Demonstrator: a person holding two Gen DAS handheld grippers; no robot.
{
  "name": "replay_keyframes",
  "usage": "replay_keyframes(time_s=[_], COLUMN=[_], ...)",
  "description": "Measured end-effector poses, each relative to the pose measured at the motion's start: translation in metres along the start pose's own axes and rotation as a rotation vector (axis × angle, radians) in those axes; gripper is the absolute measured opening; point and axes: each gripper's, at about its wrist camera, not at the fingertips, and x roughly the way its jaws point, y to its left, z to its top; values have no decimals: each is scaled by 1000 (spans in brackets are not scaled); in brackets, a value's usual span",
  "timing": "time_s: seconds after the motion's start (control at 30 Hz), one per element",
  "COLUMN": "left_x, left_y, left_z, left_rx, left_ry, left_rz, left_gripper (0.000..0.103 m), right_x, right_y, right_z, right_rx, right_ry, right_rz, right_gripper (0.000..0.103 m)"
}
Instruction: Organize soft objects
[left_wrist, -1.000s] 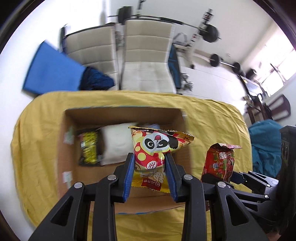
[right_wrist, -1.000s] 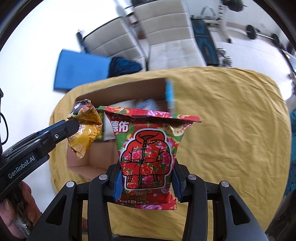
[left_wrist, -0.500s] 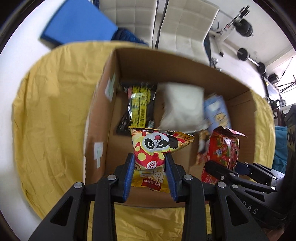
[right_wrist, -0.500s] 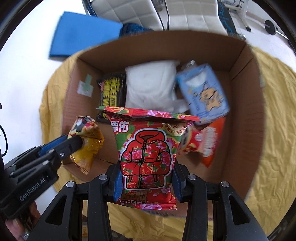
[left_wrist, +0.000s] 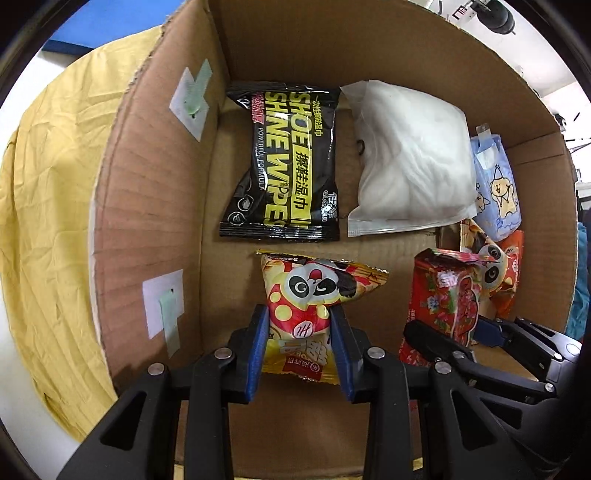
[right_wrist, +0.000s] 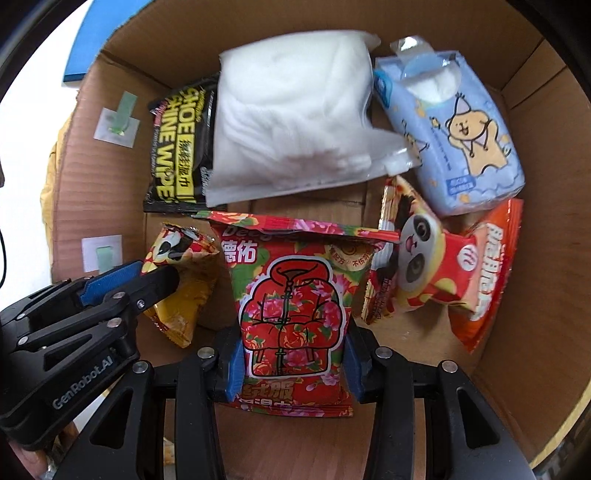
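Cardboard box (left_wrist: 155, 192), big and brown, sits on a yellow cloth (left_wrist: 48, 206). Inside lie a puffy white bag (right_wrist: 291, 122), a black wipes pack (left_wrist: 288, 162) and a blue tissue pack (right_wrist: 461, 136). Right tongs (right_wrist: 293, 363) squeeze a red flowery packet (right_wrist: 291, 306). Left tongs (left_wrist: 299, 345) squeeze a small yellow panda snack bag (left_wrist: 314, 295).

Left wrist view: looks forward and down along its jaws, close inside the cardboard box (left_wrist: 155, 206), facing the far wall; left box wall fills the left side.

Right wrist view: same downward facing, close over the box floor, set to the right of the other.

Shared: black wipes pack (left_wrist: 284, 162) (right_wrist: 177, 155), white pouch (left_wrist: 410, 162) (right_wrist: 291, 125), blue tissue pack (left_wrist: 498, 192) (right_wrist: 458, 133). Each view shows the other gripper at its edge.
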Motion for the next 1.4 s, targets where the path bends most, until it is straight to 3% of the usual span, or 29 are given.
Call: replay_keyframes(time_s=[0.4,0.83,1.0,1.13,1.27,1.4], left_x=[1,-21,-41,-56,-71,-84], left_y=[-11,-13,-16,-20,-23,-29], left_z=[-1,-6,-10,-15,-20,-19], left_rx=[16,6,3,6,-1,-1], left_ry=[-13,-52,-89,-117,-158,-210], left_rz=[17,38,45,45,40,49], left_gripper=[31,31,33,43,65,87], right_x=[21,-18,-37,-50,-66,-79], right_y=[-2,-2,-8,-16,-26,-30], right_z=[11,9,3,-2,-7,-18], right_rx=[27,-2,2,11,29,41], right_ry=[12,-63,-97,-115,-144,-173], right_rz=[-30,-73,-99,-120,-134,-148], right_gripper=[47,51,62,75,98,103])
